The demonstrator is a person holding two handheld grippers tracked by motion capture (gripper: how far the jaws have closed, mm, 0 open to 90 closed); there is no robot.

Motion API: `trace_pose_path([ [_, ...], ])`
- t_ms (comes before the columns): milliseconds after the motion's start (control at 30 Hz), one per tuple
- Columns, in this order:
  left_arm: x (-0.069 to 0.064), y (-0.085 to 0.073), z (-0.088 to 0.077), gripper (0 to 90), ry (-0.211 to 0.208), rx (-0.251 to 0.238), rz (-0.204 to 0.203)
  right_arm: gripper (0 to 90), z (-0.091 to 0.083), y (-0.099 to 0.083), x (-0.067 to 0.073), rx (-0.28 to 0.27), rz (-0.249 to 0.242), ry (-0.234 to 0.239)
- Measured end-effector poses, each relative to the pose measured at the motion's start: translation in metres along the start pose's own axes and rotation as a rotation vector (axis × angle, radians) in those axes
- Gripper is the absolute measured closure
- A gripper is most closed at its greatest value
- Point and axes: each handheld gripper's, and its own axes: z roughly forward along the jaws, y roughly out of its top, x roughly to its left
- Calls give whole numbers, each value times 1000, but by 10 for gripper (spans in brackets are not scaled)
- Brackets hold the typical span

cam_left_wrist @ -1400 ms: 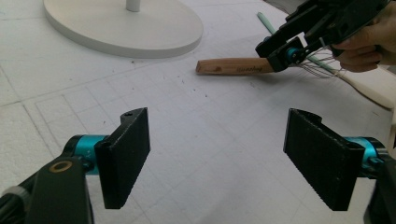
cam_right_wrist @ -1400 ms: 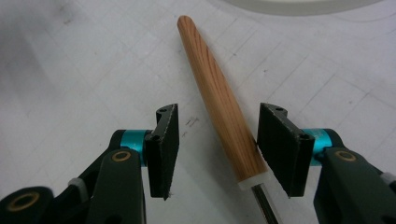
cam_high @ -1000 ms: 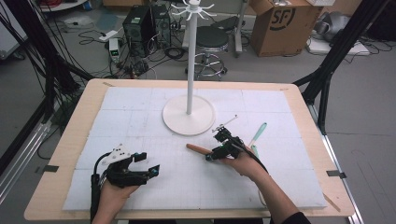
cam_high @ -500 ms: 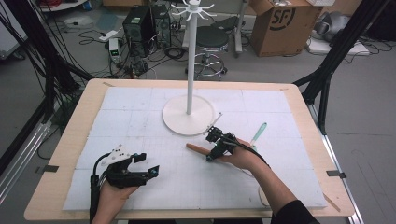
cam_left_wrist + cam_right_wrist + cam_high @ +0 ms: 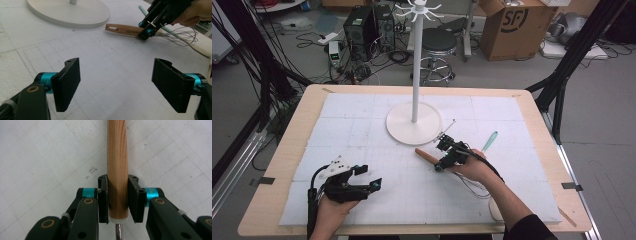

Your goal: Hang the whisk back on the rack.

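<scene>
Right gripper [image 5: 443, 159]: it sat just right of the middle of the table, low over the white mat. Its jaws had just been closing, with the wooden handle between them.
Right gripper's jaws: in the right gripper view the two black pads [image 5: 103, 198] sat snug on both sides of the handle, with no gap that I could see. They were only a little way apart, as wide as the handle.
Whisk [image 5: 178, 35]: it had a wooden handle [image 5: 426, 155] and thin wire loops. It lay flat on the mat, just near of the stand's base. The handle pointed left and the wires pointed right, under the person's right hand [image 5: 474, 167].
Left gripper [image 5: 364, 181]: it rested at the near left of the mat, held in the person's left hand [image 5: 332, 207].
Left gripper's jaws: they stood wide open. Nothing was between them but bare mat.
Stand [image 5: 414, 62]: a tall white pole with hooks on top stood on a round white base [image 5: 399, 122] at the far middle of the mat.
Green stick [image 5: 490, 141]: a thin pale green thing lay on the mat, just right of the right gripper.
Mat [image 5: 362, 107]: white, with faint squares, it covered most of the wooden table [image 5: 292, 130].
</scene>
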Motion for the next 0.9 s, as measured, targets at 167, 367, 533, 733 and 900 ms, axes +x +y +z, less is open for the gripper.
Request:
trace_pose_path([
  [167,0,0,-3,238,7,-12,-1,733,-31,-10,-6,-207,39,144],
  [367,-1,0,-3,238,11,-14,-1,733,-64,-12,-10,-429,47,287],
  [533,-1,1,-1,237,13,-8,6,732,-88,-7,-5,-519,21,301],
  [733,-1,0,0,237,13,-9,5,732,-116,2,3,-633,3,251],
  [900,-1,0,0,235,13,-7,5,732,-145,11,13,-768,1,215],
])
